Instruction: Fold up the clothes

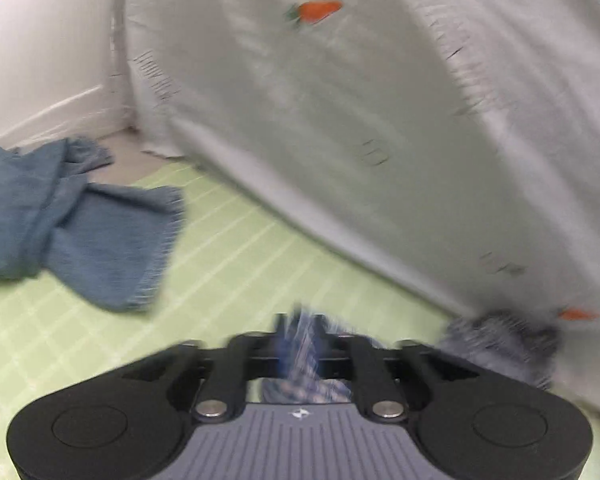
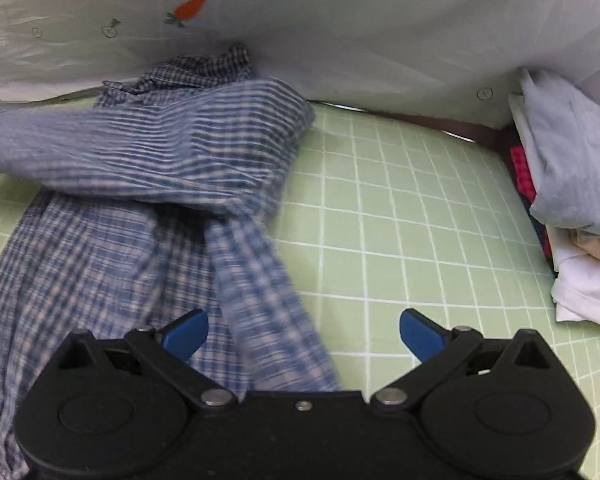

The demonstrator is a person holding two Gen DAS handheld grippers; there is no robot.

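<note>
A blue plaid shirt lies crumpled on the green checked sheet, its far end against a white cloth with carrots. My right gripper is open just above the shirt's near part, blue fingertips spread wide and holding nothing. My left gripper is shut on a bunch of the plaid shirt, which sticks up between its jaws; this view is blurred. More of the plaid fabric shows to the right of the left gripper.
A blue denim garment lies crumpled at the left on the green sheet. A white carrot-print cloth hangs behind, also seen from the right wrist. A pile of folded clothes sits at the right.
</note>
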